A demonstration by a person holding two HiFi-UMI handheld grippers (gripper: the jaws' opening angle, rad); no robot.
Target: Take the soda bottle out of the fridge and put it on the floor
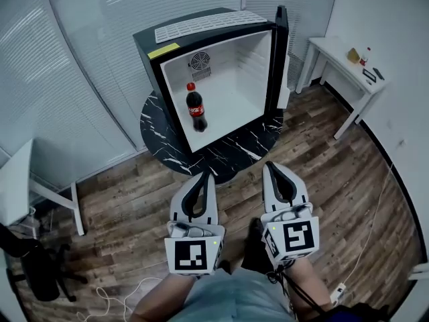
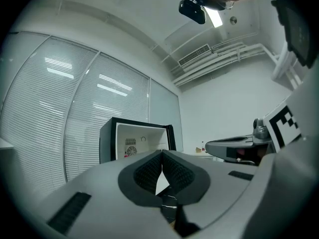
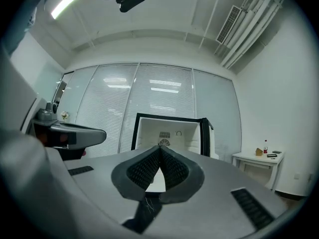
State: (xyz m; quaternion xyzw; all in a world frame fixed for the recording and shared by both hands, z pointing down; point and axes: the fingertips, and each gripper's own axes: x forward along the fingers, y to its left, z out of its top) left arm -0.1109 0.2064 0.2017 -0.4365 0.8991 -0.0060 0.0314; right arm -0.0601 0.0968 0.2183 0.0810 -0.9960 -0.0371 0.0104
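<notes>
Bottle (image 1: 195, 108) stands upright inside the fridge (image 1: 194, 29): long axis vertical, red cap up, base on the compartment floor, left of centre. Door (image 1: 280, 52) is open on the right. Fridge sits on a round black table (image 1: 228, 154). Left gripper (image 1: 206, 174) and right gripper (image 1: 270, 166) are side by side above the wood floor (image 1: 127, 200), both aimed at the fridge and well apart from it. Both have jaws pressed together with nothing between them.

Left gripper (image 1: 205, 177) and right gripper (image 1: 273, 168) sit side by side, level, pointing toward 12 o'clock. Both sets of jaws are closed, empty.
</notes>
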